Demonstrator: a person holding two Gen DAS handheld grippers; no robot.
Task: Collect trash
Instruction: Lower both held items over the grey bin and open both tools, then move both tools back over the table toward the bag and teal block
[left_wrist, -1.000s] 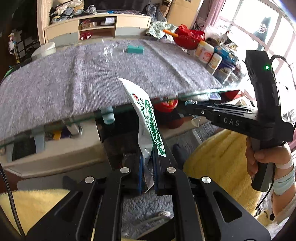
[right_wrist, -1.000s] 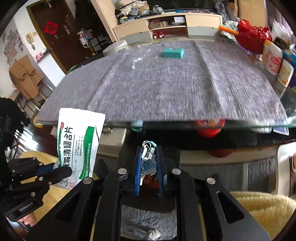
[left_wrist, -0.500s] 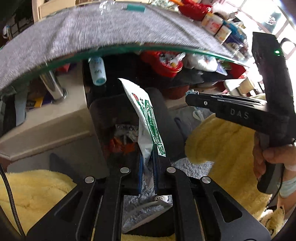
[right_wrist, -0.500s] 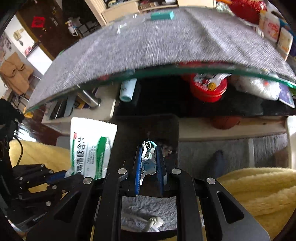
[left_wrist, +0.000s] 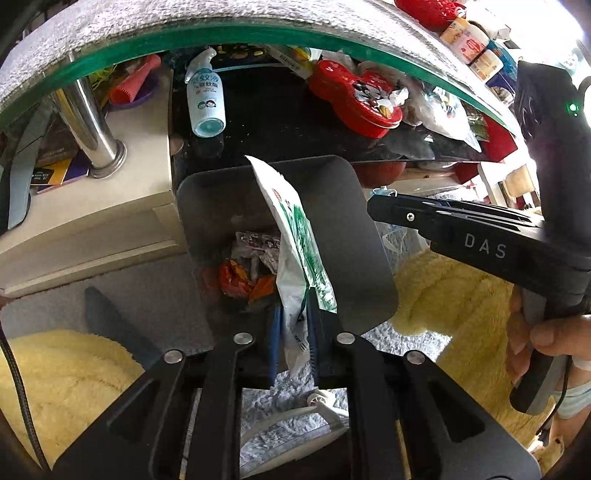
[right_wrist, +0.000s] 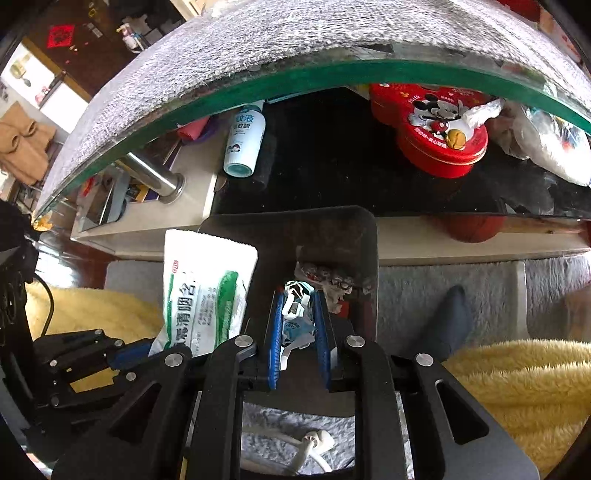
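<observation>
The matte black left gripper (left_wrist: 291, 341) has blue finger pads (left_wrist: 275, 339) and silver screws; the black right gripper (right_wrist: 298, 332) reads "DAS" in white.

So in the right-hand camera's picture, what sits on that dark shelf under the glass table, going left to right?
Metal table leg → white spray bottle → red Mickey tin → clear plastic bags.
</observation>
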